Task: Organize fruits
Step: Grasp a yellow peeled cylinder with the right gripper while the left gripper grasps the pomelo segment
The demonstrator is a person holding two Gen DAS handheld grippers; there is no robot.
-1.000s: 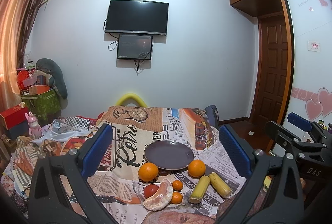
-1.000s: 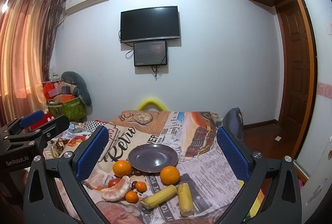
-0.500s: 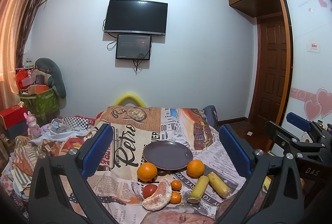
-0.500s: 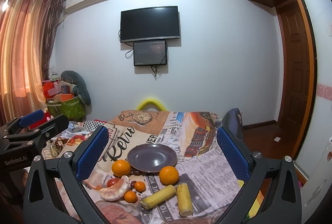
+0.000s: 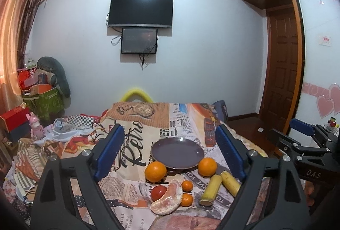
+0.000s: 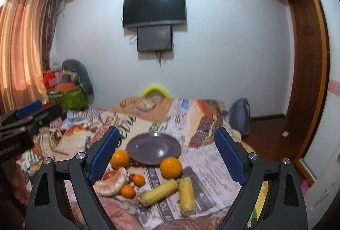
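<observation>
A dark purple plate [image 5: 177, 152] [image 6: 153, 148] lies on the newspaper-print cloth. In front of it are two oranges [image 5: 155, 171] [image 6: 171, 167], a peeled pomelo segment [image 5: 167, 198] [image 6: 110, 185], a tomato [image 5: 159, 192], two small mandarins [image 5: 187, 185] [image 6: 128, 191] and two yellow stick pieces [image 5: 211, 187] [image 6: 187, 196]. My left gripper [image 5: 169, 131] hovers short of the fruit with its jaws closing and nothing between them. My right gripper [image 6: 166, 131] hangs nearer the fruit, jaws also closing, pads touching nothing.
The cloth-covered table [image 5: 136, 123] drops off at the right toward a wooden floor and door [image 5: 282, 64]. On the left are heaped cloths, a pink toy [image 5: 35, 126], a green bag [image 5: 45, 102] and stacked dishes [image 5: 23, 196]. A backpack [image 6: 240, 117] stands at the far right corner.
Both grippers' jaws have narrowed somewhat. The right gripper has come down and closer to the fruit, which now looks larger in its view. The left gripper has barely moved.
</observation>
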